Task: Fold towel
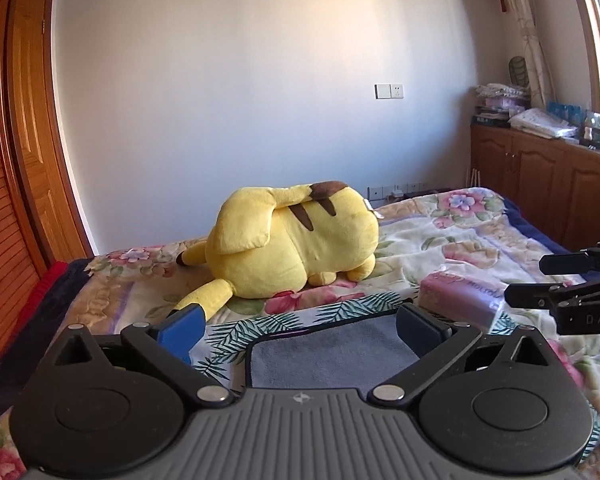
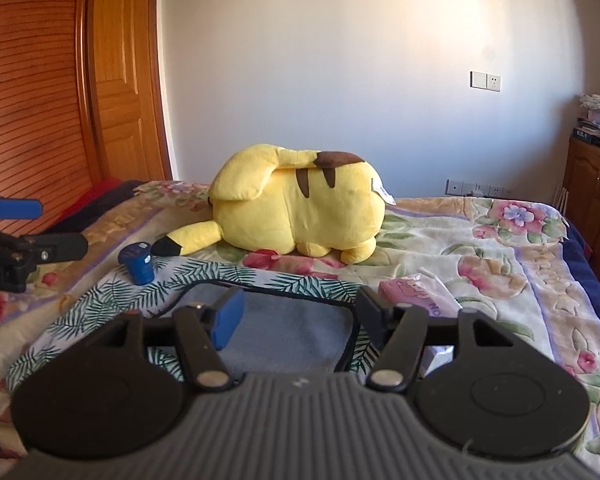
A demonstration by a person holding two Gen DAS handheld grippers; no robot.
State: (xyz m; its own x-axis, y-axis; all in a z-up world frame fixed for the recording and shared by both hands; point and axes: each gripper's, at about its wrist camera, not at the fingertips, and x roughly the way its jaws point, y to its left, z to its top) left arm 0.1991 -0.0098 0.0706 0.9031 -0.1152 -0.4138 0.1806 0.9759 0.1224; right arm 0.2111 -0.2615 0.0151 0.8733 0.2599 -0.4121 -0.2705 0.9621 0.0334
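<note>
A blue-grey towel (image 1: 332, 354) with a dark edge lies flat on a leaf-print cloth (image 1: 236, 332) on the bed. It also shows in the right wrist view (image 2: 296, 332). My left gripper (image 1: 300, 326) is open, its fingers spread wide just above the towel's near part. My right gripper (image 2: 300, 316) is open too, hovering over the towel, with the towel's right edge by its right finger. The right gripper shows at the right edge of the left wrist view (image 1: 540, 280); the left gripper shows at the left edge of the right wrist view (image 2: 52, 228). Neither holds anything.
A yellow plush toy (image 1: 296, 240) lies beyond the towel. A pink tissue pack (image 1: 460, 294) sits to the towel's right, a small blue cylinder (image 2: 138, 262) to its left. The floral bedspread (image 2: 480, 248) covers the bed. Wooden cabinets (image 1: 540, 184) stand right, a wardrobe (image 2: 32, 92) left.
</note>
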